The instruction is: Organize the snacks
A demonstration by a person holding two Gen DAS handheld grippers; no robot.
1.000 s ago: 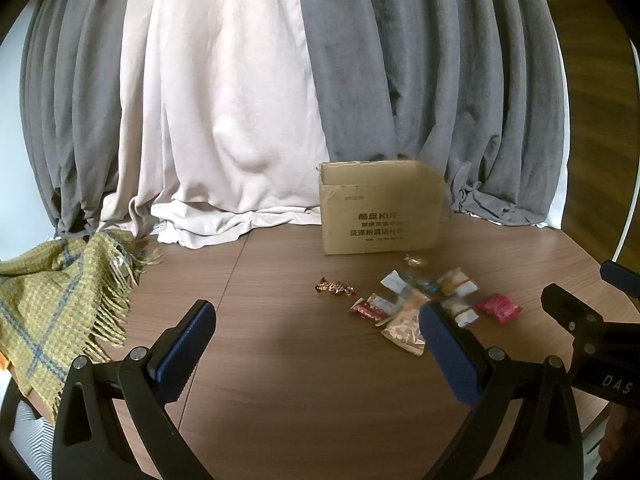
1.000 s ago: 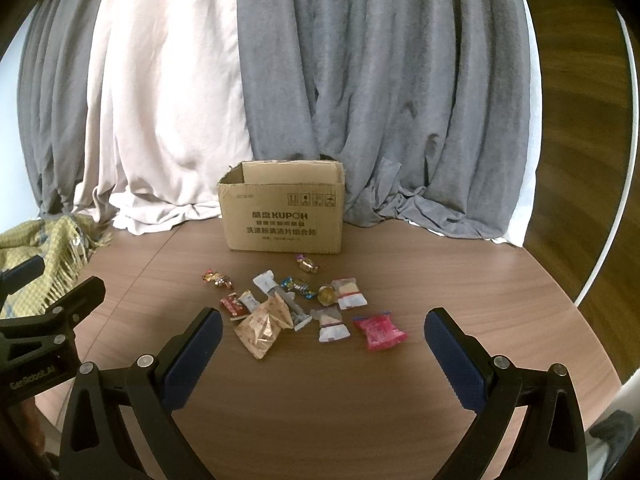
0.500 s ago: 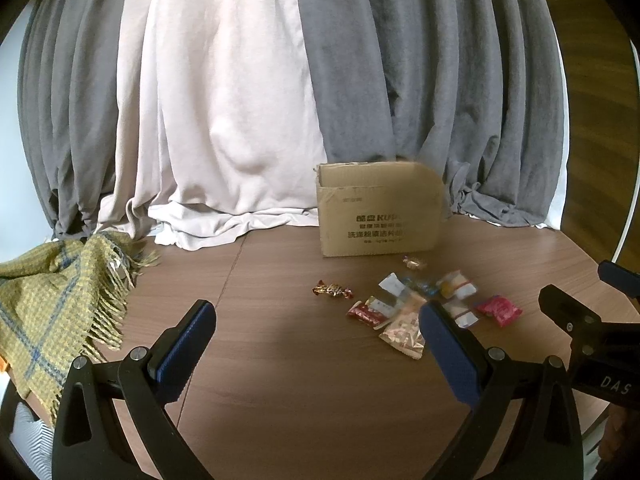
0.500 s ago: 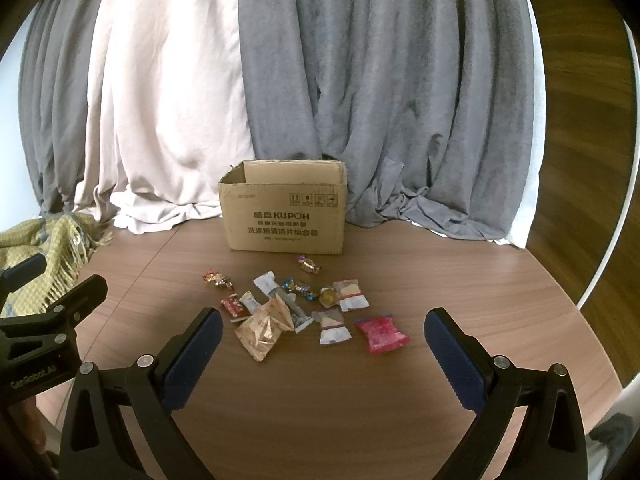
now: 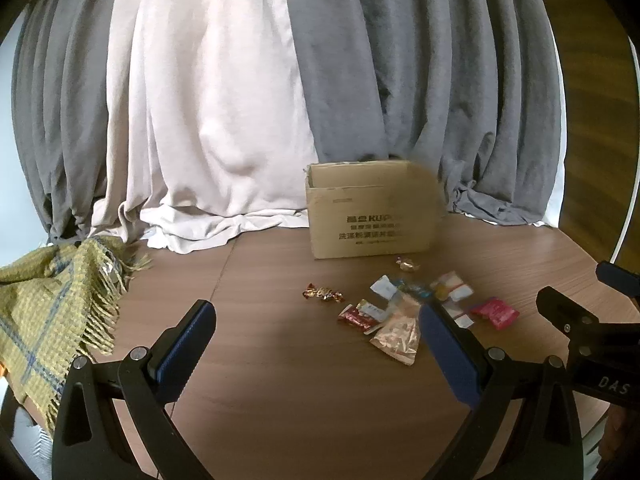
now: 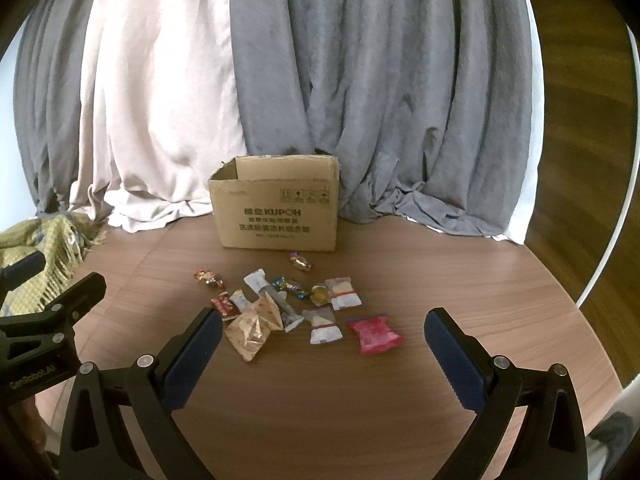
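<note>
An open cardboard box (image 6: 278, 212) stands at the back of the round wooden table (image 6: 320, 400); it also shows in the left wrist view (image 5: 370, 210). Several small snack packets lie in front of it: a tan bag (image 6: 254, 326), a pink packet (image 6: 374, 334), a white-and-clear packet (image 6: 324, 326), a red packet (image 6: 223, 305) and wrapped candies (image 6: 208, 277). The tan bag (image 5: 398, 334) and pink packet (image 5: 496, 312) show in the left wrist view too. My right gripper (image 6: 322, 340) is open and empty, just short of the packets. My left gripper (image 5: 316, 332) is open and empty, to the left of them.
A yellow-green fringed blanket (image 5: 48, 304) lies over the table's left edge. Grey and cream curtains (image 6: 320, 100) hang behind the box and pool on the table. The table's curved edge runs along the right (image 6: 600, 320).
Both grippers have drifted slightly; the view has shifted a little. The packets and box have not moved.
</note>
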